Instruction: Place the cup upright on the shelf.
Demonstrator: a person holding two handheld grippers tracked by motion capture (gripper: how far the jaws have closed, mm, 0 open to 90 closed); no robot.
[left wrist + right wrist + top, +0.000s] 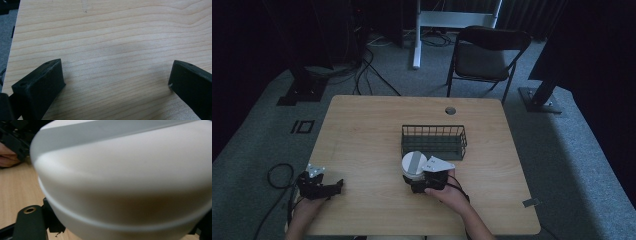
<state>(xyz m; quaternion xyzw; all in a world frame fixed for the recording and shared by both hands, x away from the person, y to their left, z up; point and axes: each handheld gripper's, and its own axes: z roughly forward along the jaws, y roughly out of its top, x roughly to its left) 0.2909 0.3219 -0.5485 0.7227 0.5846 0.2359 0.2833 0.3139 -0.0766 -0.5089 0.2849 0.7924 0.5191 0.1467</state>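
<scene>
L gripper (pixel 319 186) seen at near-left table (pixel 362 140) edge, well apart from basket (pixel 434 141), jaws wide apart, nothing between; R gripper (pixel 424 181) clamped on white container (pixel 413 164), just near side of basket; judged mid-carry, not yet placed in basket; container's base hidden; R jaw tips obscured.

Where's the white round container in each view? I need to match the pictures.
High view: white container at table centre, just in front of the wire basket, at the right gripper.
Left gripper view: not in it; bare table between open jaws.
Right gripper view: container close up, across most of the picture.
Shared landmark: the light wood tabletop.
</scene>
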